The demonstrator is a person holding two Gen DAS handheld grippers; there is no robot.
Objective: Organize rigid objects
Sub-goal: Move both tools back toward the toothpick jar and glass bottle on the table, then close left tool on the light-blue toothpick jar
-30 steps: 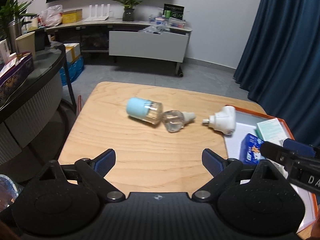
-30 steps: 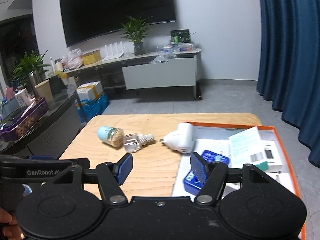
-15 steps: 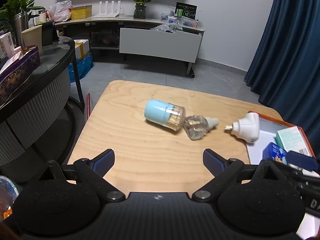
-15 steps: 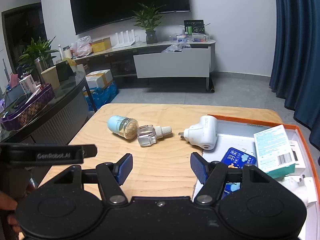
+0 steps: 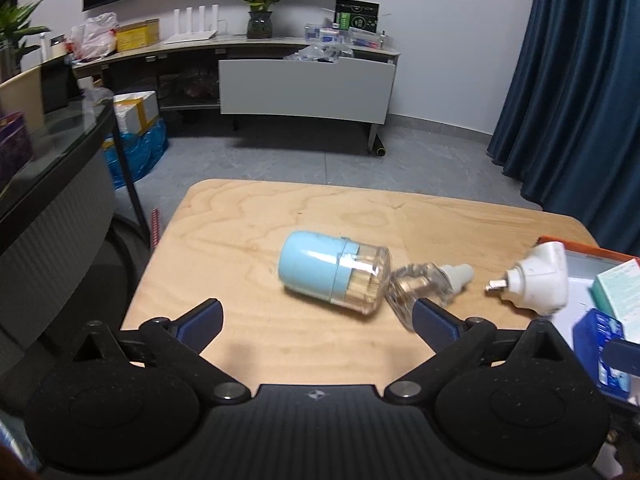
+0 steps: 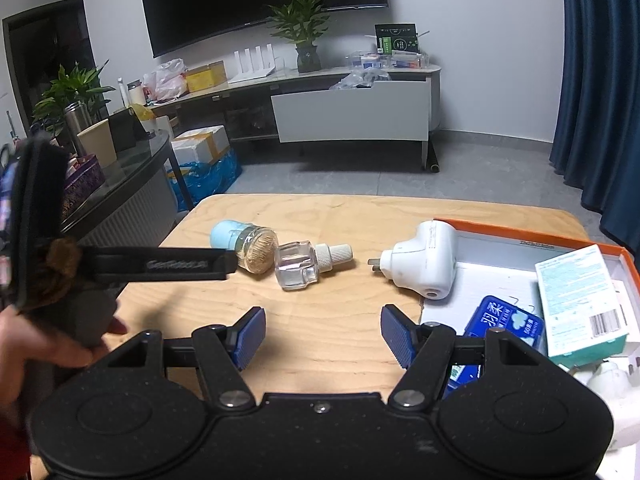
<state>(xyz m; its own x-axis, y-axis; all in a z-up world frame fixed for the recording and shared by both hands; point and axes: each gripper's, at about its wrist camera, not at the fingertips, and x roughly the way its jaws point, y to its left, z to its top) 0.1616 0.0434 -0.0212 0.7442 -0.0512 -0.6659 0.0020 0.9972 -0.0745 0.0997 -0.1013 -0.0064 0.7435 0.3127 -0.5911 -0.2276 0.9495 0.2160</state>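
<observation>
A light-blue toothpick jar [image 5: 334, 278] [image 6: 244, 244] lies on its side on the wooden table [image 5: 280, 220]. A clear glass refill bottle [image 5: 424, 284] [image 6: 302, 262] lies touching it on the right. A white plug-in heater [image 5: 538, 280] [image 6: 424, 264] rests at the edge of the orange-rimmed tray [image 6: 520, 236]. My left gripper [image 5: 318, 318] hangs just short of the jar, its jaws opening wide with nothing between them. My right gripper [image 6: 322, 334] stands open over bare wood in front of the bottle and the heater.
The tray holds a blue packet [image 6: 506, 322] and a teal-and-white box [image 6: 580, 300]. A hand [image 6: 48, 344] holds the left gripper at the table's left edge. A dark glass-topped counter [image 5: 48, 184] stands left of the table. Blue curtains [image 5: 580, 80] hang at the right.
Both grippers have moved forward and down toward the objects, which now look larger and nearer. The left gripper's fingers have spread a little wider. Nothing on the table has moved.
</observation>
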